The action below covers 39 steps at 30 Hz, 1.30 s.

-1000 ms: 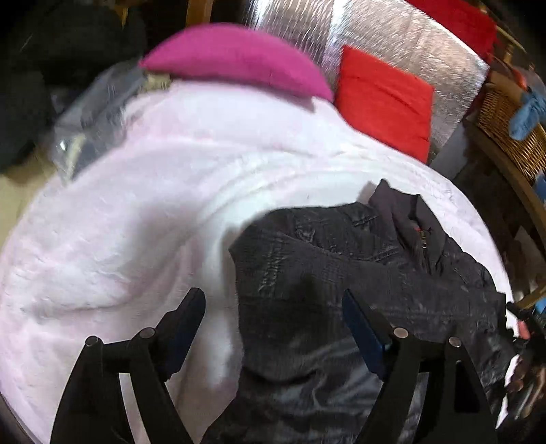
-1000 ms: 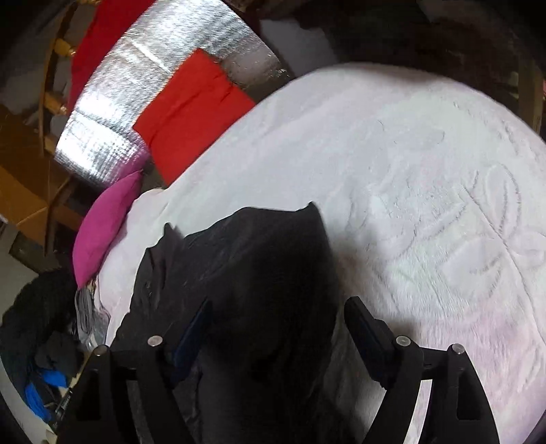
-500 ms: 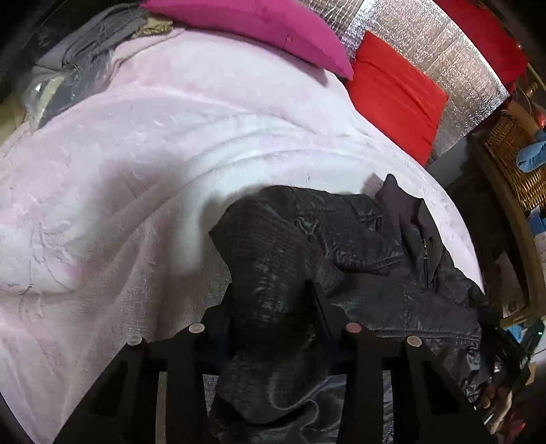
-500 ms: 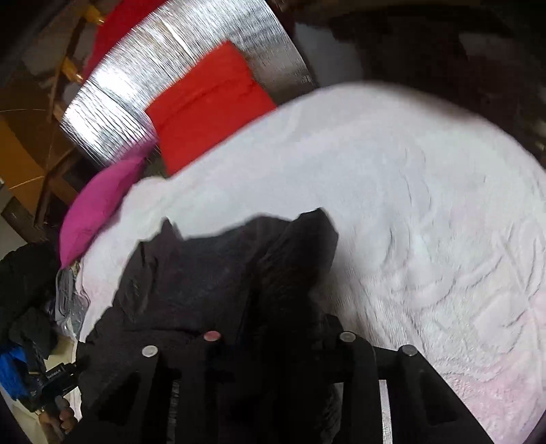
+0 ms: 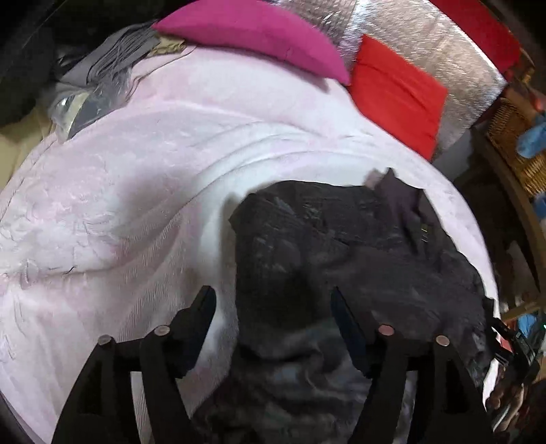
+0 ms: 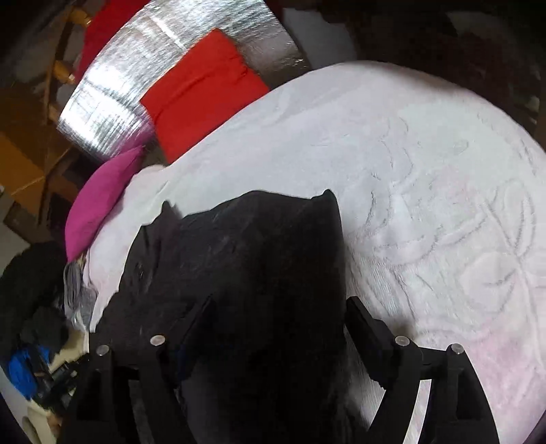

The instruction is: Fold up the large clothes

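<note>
**User1:** Two grippers, both spread wide right now, nothing pinched in either. The left gripper (image 5: 273, 307) hovers over the near-left part of the black jacket (image 5: 341, 259), with its left finger over the pale pink blanket (image 5: 136, 191) and its right finger over the dark fabric.

**User2:** Yep, same on the other side. The right gripper (image 6: 276, 317) has its fingers splayed across the jacket (image 6: 239, 259), right finger (image 6: 368, 328) out at the garment's edge, by the blanket (image 6: 426, 170). Can't tell whether the fingers touch the cloth.

**User1:** The jacket's lying crumpled on the bed, toward the near edge. A magenta pillow (image 5: 252, 30) and a red cushion (image 5: 396, 85) sit at the far end, against a silver foil panel (image 5: 436, 44).

**User2:** Also a wicker basket (image 5: 512, 143) off to the right in the left view.
</note>
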Each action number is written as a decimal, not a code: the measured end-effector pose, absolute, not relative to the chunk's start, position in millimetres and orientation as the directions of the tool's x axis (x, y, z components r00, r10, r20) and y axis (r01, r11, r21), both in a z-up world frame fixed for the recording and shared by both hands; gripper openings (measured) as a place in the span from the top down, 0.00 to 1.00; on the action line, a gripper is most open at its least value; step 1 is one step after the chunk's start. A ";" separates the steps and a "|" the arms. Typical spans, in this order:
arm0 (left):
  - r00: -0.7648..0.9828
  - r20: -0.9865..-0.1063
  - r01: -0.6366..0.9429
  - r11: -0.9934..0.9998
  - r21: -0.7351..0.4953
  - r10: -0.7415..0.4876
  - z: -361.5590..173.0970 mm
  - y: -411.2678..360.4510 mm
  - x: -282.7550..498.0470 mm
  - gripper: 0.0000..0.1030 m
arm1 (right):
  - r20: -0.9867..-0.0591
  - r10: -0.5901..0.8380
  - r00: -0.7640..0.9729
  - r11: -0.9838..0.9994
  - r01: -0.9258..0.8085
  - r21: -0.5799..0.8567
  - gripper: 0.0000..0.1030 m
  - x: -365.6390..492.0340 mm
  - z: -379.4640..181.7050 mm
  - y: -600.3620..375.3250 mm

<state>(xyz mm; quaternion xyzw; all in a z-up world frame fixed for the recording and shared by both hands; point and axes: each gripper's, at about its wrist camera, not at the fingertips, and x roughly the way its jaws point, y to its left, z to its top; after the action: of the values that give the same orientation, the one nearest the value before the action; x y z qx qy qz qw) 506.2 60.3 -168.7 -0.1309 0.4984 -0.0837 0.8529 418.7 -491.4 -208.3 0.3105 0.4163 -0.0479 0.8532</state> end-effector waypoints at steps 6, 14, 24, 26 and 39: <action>0.440 -0.862 0.042 0.965 -0.260 -0.252 -184.3 54.7 477.8 0.27 | -0.774 0.163 0.612 0.818 0.355 0.453 0.21 391.9 -216.4 -484.3; 0.386 -0.899 0.023 0.977 -0.213 -0.205 -205.1 53.1 475.3 0.25 | -0.795 0.090 0.600 0.848 0.372 0.377 0.23 375.9 -218.4 -469.4; 0.507 -0.819 0.083 0.961 -0.263 -0.268 -168.8 77.7 410.4 0.25 | -0.687 0.150 0.711 0.828 0.289 0.481 0.23 293.2 -185.2 -469.0; 0.525 -0.805 0.100 0.960 -0.263 -0.276 -164.5 80.5 389.6 0.25 | -0.666 0.159 0.729 0.823 0.275 0.497 0.23 275.0 -182.3 -468.7; 0.566 -0.769 0.071 0.947 -0.313 -0.297 -188.0 118.7 234.2 0.25 | -0.676 0.265 0.688 0.815 0.214 0.538 0.23 164.2 -204.2 -443.6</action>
<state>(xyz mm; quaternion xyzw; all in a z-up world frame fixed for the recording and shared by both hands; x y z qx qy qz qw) 234.2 118.7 -188.0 -0.1242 0.4537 -0.1049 0.8762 164.2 -443.6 -204.2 0.3036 0.3948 0.0147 0.8670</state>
